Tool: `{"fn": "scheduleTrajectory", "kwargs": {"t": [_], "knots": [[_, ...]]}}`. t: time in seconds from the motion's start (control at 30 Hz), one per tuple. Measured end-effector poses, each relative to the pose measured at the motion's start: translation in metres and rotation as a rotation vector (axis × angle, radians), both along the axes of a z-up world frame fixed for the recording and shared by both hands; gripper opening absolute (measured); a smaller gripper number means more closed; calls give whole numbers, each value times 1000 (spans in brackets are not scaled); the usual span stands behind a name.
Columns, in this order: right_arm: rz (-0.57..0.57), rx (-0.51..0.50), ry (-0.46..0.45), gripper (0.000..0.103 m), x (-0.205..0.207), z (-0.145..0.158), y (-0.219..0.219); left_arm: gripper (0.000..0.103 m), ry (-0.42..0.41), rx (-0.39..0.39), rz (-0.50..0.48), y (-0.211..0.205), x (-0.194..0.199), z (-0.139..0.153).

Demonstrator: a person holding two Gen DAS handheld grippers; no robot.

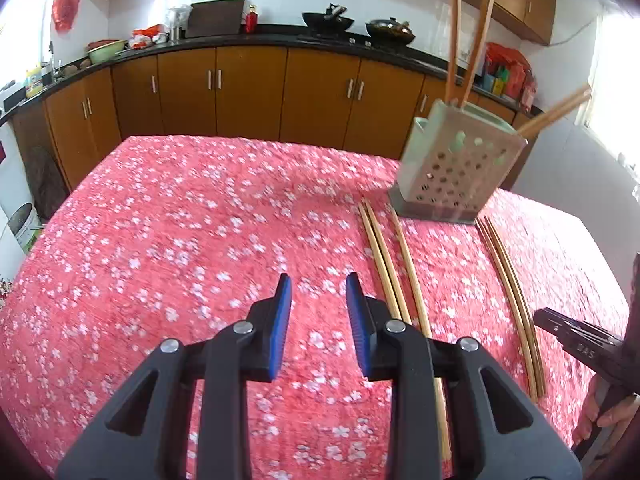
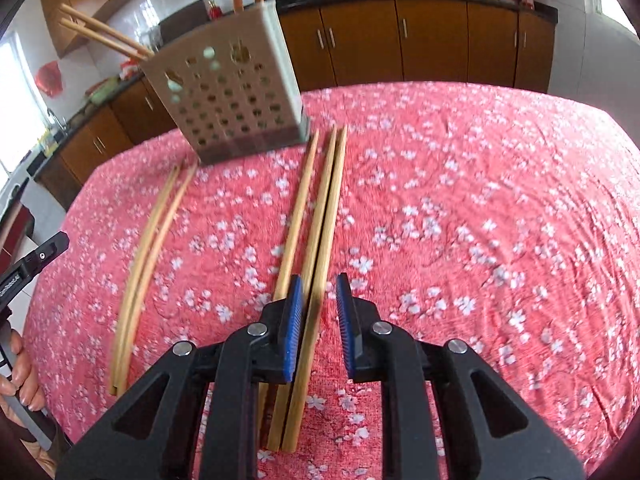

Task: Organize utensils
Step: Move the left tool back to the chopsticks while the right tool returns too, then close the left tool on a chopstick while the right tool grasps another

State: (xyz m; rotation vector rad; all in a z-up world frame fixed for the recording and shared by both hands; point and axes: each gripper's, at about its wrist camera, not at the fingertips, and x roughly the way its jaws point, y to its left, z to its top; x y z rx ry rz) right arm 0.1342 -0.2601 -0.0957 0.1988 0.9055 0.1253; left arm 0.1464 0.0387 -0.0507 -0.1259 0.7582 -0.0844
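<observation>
I'm over a table w/ a red cloth (image 1: 180,240) printed in small white blossoms, a bit wrinkled. Behind it runs a long row of brown cabinets (image 1: 248,92) under a black countertop (image 1: 224,42), white tiled wall above, upper cabinets at top. On the counter: two dark woks (image 1: 328,20), a green basin (image 1: 102,51), a red bottle (image 1: 250,20). Bright window at the far right in the left view.

The perforated holder (image 1: 460,172) stands on the cloth toward the far side, w/ several chopsticks already sticking up out of it, some leaning. In front of it, loose chopsticks lie flat in two groups: three chopsticks (image 1: 394,276) nearer my left claw, and a pair (image 1: 514,300) over by the right one.

Left gripper (image 1: 319,286): jaws parted, nothing btwn them, only cloth below. Right gripper (image 2: 319,286): jaws apart by a narrow gap, straddling the nearest chopstick (image 2: 320,240) of its group; pads not pressing on it, so no grip.
</observation>
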Motion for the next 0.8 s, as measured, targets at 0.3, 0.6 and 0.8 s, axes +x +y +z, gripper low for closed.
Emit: {"fn": "scheduleTrajectory", "kwargs": {"t": [0.3, 0.6, 0.8], "knots": [[-10, -73, -1, 12, 2, -5, 1, 29, 43, -8, -58, -24, 1, -10], [-130, -101, -8, 8, 3, -7, -21, 17, 113, -10, -153, -53, 0, -29], [-118, -109, -16, 8, 0, -7, -20, 13, 151, 33, -173, -67, 0, -42]]}}
